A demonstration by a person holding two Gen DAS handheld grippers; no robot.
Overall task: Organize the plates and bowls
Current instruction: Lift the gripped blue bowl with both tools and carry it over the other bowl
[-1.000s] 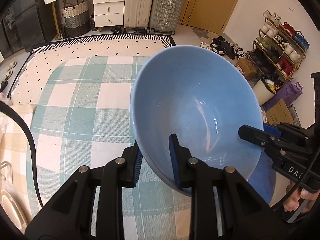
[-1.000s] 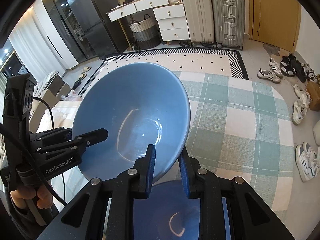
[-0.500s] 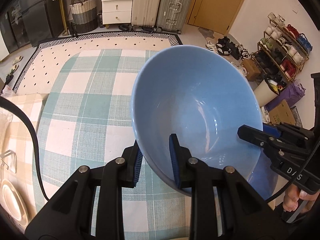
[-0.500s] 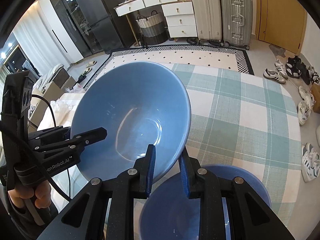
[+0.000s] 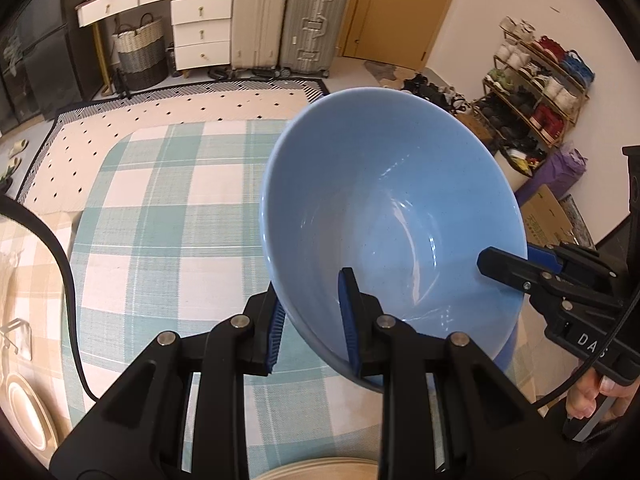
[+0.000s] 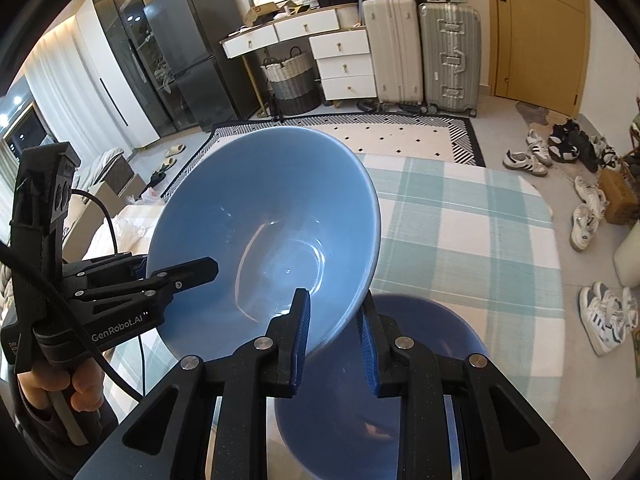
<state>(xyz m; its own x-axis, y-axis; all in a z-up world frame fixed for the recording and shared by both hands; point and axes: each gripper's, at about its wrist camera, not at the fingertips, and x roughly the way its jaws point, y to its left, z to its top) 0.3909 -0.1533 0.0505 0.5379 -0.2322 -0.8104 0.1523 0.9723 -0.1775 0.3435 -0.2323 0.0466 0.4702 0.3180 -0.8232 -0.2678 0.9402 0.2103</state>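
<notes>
- Holding the light-blue bowl (image 5: 394,216) level matters most: it hangs tilted in the air above the checked tablecloth (image 5: 160,216), pinched at two spots on its rim, so I judge both hands must lower together or it will twist.
- Below it, at 6 o'clock in the right wrist view, sits a darker blue bowl (image 6: 432,364) on the cloth; nesting the held bowl into it looks like the step in hand, so centre the held bowl over it before easing down.
- The left gripper (image 5: 310,328) is closed to a narrow gap on the bowl's near wall, one blue pad inside, one outside.
- The right gripper (image 6: 334,334) clamps the rim the same way; in the left wrist view it reaches in from 3 o'clock.
- Release only once the bowl's weight rests below, I think, one side at a time.
- A cream plate (image 5: 24,412) lies at 8 o'clock, another pale rim (image 5: 320,470) at 6 o'clock.
- Readable writing: "GenRobot.AI" on the left gripper's body in the right wrist view; "DA" on the right gripper's body, the rest hidden.
</notes>
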